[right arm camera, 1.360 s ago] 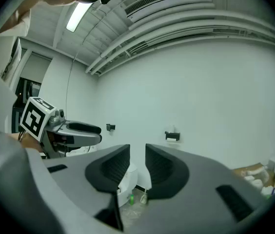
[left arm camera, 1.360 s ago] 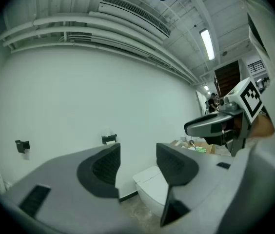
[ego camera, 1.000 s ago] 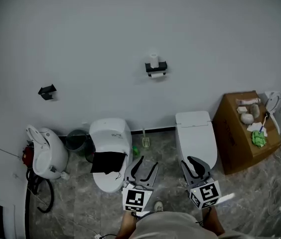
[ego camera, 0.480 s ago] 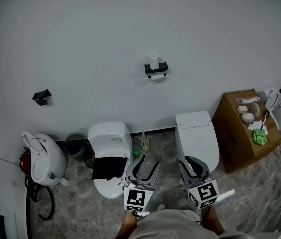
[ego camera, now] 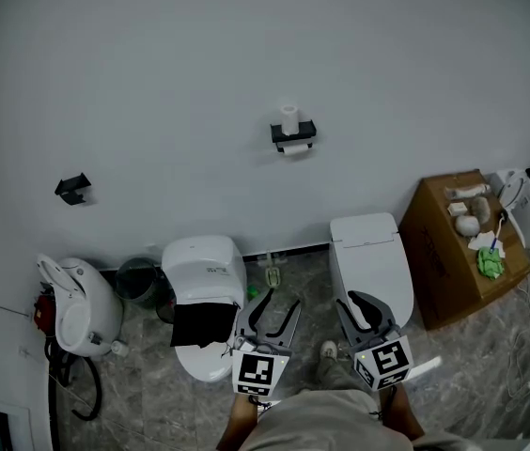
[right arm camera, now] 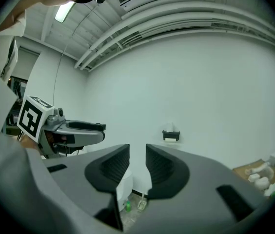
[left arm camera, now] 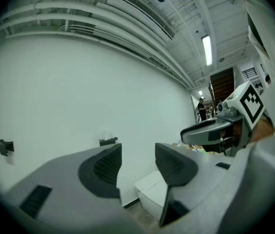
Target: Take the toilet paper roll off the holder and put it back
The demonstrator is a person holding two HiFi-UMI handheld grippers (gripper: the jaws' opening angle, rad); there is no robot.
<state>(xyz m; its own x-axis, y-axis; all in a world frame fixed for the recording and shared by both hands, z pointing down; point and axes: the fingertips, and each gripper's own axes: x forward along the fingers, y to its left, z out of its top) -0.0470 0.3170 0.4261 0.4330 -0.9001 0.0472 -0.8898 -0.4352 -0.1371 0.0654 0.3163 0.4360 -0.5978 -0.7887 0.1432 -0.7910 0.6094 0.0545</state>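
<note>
Closest to the camera, at the lower edge of the head view, the person holds the left tongs and the right tongs side by side, both pointing about level toward the wall. Seen from its own camera, the left tongs have a clear gap between the pads and have just been closing a little; nothing is between them. The right tongs stand with only a narrow gap, also with nothing between them. Just beyond the tongs, two white toilets are on the grey marbled floor: the left toilet has a black cloth lying over its bowl, and the right toilet is closed. Between them, near the wall, a small green bottle stands on the floor. To the right is a cardboard box with small things on top. Farthest away, high on the white wall, the black holder is fixed. The toilet paper roll stands upright on top of it, well apart from both tongs, and more white paper shows just under the holder.
</note>
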